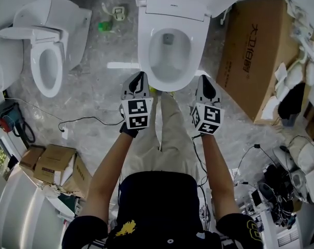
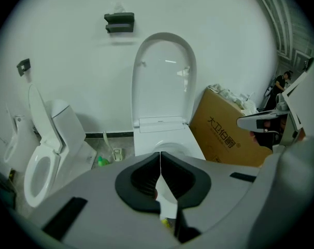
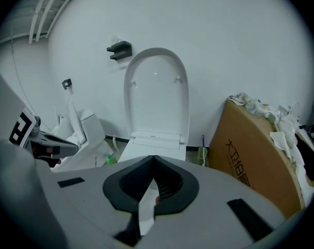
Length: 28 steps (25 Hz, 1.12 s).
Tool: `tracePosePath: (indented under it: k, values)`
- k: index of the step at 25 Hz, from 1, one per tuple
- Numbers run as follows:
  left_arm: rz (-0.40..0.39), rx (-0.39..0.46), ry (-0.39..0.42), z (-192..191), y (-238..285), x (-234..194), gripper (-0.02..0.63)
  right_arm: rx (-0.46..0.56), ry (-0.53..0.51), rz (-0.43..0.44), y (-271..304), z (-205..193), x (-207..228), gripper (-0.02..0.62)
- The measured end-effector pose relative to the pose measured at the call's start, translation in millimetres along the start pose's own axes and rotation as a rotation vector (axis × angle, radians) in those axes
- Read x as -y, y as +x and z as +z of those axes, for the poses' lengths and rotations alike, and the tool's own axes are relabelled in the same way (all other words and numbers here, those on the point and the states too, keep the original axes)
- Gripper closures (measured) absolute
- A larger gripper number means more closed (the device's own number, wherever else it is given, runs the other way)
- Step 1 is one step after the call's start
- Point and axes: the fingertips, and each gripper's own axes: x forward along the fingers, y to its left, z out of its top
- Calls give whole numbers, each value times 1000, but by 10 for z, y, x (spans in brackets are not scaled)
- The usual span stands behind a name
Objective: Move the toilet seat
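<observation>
Black-shirted and bare-armed, the person (image 1: pixel 157 201) stands over a grey marbled floor (image 1: pixel 100 97), both arms stretched forward. Ahead, a white toilet (image 1: pixel 146 56) sits against the white wall with its bowl uncovered. The toilet seat (image 2: pixel 165 40) is raised and stands upright against that wall behind the bowl, well apart from both tools. To the right of the toilet leans a big brown cardboard box (image 1: pixel 255 51) with printed characters, and pale rags (image 3: pixel 260 108) are heaped along its top edge. Off to the left is a second white toilet (image 1: pixel 63 19), its lid also tipped up. Smaller cardboard boxes (image 1: pixel 53 162) lie on the floor at the person's left side. The left tongs (image 1: pixel 140 77) hang just beside the bowl's front-left rim. Their dark tips are clenched together with nothing between them. The right tongs (image 1: pixel 205 79) hang by the front-right rim, likewise clenched and empty. I cannot tell whether either one touches the porcelain. Each carries a marker cube (image 1: pixel 136 113) near the hand. A thin black cable (image 1: pixel 84 121) trails across the floor, a dark holder (image 2: pixel 119 22) is fixed high on the wall, and a small green bottle (image 1: pixel 105 26) sits between the two toilets.
</observation>
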Motion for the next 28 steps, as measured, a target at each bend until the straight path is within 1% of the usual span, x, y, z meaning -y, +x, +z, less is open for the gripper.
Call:
tracePosePath:
  k: [4, 11, 17, 23, 28]
  values:
    - [14, -34, -21, -177, 109, -29, 586, -7, 0, 0, 134, -86, 23, 569]
    - [22, -67, -59, -439, 230, -79, 586, -23, -5, -1, 319, -285, 43, 569]
    - [25, -79, -58, -626, 357, -58, 586, -62, 31, 23, 456, -569, 33, 569]
    - [10, -118, -64, -943, 430, 6, 586, -79, 53, 23, 568, -743, -2, 569]
    - [10, -132, -63, -1114, 504, 41, 586, -95, 89, 22, 659, -899, 35, 569]
